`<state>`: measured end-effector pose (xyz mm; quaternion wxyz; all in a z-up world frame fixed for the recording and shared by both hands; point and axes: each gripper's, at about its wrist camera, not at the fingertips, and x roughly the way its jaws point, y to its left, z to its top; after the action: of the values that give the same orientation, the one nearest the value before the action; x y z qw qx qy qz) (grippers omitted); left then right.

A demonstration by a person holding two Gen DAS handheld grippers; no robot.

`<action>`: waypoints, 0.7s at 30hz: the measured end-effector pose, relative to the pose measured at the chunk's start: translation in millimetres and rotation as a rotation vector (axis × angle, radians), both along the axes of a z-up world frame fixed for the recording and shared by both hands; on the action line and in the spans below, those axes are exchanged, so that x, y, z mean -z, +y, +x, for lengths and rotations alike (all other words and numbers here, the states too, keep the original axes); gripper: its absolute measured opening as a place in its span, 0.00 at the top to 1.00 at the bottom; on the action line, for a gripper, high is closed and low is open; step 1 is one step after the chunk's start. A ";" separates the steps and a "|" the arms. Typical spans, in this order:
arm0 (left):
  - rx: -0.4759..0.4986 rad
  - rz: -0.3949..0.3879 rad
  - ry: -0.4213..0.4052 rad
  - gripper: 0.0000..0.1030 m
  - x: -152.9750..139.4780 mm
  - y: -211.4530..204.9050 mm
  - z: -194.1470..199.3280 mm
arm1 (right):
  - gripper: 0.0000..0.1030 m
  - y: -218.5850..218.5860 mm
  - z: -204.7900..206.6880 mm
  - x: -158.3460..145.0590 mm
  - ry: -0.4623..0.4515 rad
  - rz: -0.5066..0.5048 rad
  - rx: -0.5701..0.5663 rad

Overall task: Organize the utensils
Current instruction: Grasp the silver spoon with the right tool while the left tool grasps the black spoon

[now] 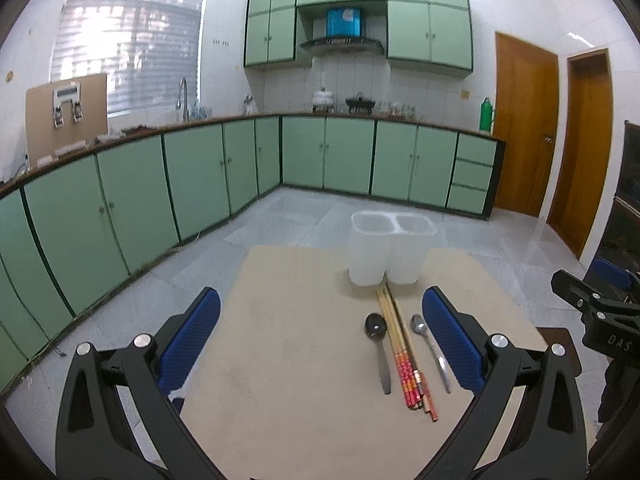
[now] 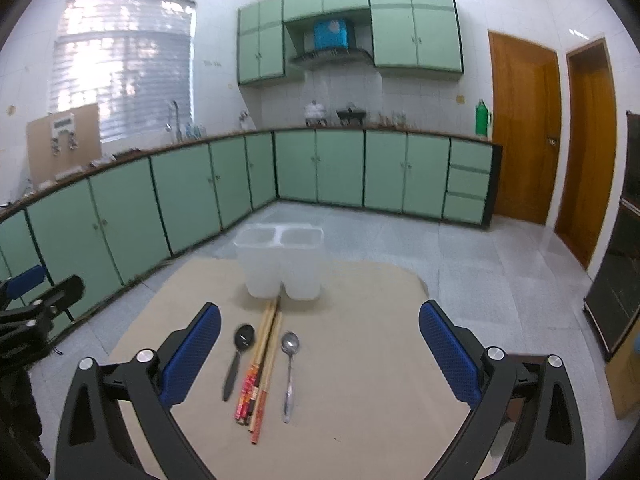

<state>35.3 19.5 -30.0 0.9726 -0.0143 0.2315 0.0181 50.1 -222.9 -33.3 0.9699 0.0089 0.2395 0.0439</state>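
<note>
While both compartments of the translucent white plastic two-cup holder (image 2: pixel 280 264) stand empty at the table's far edge, nothing is sorted: black spoon (image 2: pixel 239 356), bundled wooden chopsticks (image 2: pixel 262 364), steel spoon (image 2: pixel 289 372) lie near it. Left gripper (image 1: pixel 320 344) and right gripper (image 2: pixel 320 352) gape wide, holding nothing.

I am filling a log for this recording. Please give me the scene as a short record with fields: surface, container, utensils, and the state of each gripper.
surface: beige table
container: translucent white holder with two compartments, upright at the far side of the table; both look empty
utensils: dark spoon, bundle of chopsticks, silver spoon, lying side by side in front of the holder
chopstick tips: reach the base of the holder
left gripper: open, holds nothing
right gripper: open, holds nothing
task progress: no utensil in the holder yet
</note>
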 end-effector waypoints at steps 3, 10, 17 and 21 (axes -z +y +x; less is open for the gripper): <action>0.011 -0.005 0.068 0.05 13.8 4.1 20.6 | 0.07 0.8 27.8 20.0 0.079 -0.018 0.000; 0.007 0.018 0.233 0.05 60.9 7.8 72.0 | 0.25 8.4 96.0 75.9 0.286 0.025 -0.070; 0.006 0.056 0.326 0.05 98.3 3.3 105.9 | 0.42 35.3 143.1 128.5 0.400 -0.043 -0.126; 0.023 0.071 0.362 0.05 112.9 0.4 117.9 | 0.50 43.2 163.8 152.3 0.457 -0.033 -0.129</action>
<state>153.2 19.9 -142.9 0.9151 0.0263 0.4020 0.0177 213.9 -179.7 -185.6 0.8857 -0.0125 0.4535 0.0990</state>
